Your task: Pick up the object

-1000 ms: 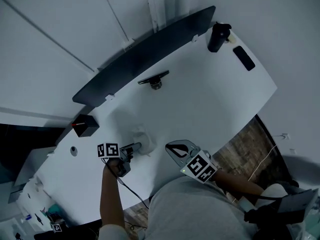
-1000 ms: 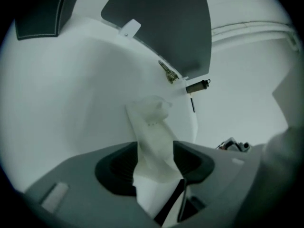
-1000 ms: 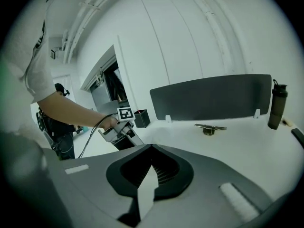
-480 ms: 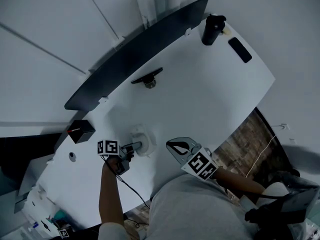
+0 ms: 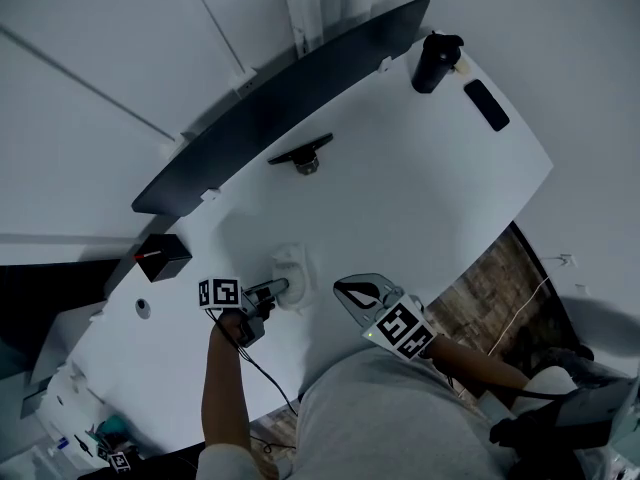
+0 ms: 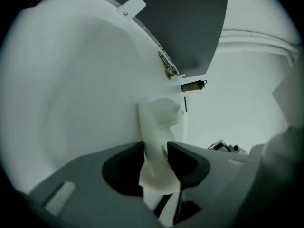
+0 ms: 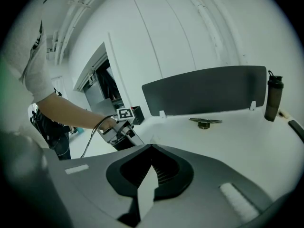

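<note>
Object point(image 6: 160, 120) points lengthwise out between just-closing jaws of left tool point(image 6: 156, 147).

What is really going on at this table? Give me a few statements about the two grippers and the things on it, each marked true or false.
1. The white object stands between the jaws of the left gripper. True; those jaws have just been closing on it.
2. The right gripper holds a bottle. False: it is shut and empty; the dark bottle stands at the far corner of the table.
3. A dark panel runs along the table's far edge. True.
4. The small black box sits right beside the bottle. False: it sits at the opposite end of the table, near the panel's other end.
</note>
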Tool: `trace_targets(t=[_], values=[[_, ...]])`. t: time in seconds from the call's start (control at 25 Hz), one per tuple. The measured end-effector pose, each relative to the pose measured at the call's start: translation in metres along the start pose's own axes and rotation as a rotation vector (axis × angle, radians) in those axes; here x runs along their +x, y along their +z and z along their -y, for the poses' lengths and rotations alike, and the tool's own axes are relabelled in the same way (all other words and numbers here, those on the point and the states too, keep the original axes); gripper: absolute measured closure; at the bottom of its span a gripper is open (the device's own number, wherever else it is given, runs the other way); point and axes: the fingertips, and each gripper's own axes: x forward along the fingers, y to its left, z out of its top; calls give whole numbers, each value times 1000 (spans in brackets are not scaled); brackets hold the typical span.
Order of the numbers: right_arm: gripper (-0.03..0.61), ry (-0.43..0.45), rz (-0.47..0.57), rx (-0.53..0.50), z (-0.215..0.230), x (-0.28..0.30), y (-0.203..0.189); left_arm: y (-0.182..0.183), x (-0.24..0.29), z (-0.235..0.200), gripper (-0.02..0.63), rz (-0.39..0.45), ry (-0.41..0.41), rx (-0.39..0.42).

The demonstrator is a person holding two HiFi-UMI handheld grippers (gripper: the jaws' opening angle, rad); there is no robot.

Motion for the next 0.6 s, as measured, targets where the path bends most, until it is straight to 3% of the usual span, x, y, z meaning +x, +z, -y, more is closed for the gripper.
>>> trace_targets(t=[0.12,0.6], values=[[577,4,-1,-7,-1,1,1,0,0,6,488,38,-36,-1],[577,23,-12,-36,-8,4,4,-3,-22,11,495,220,-106,-42]])
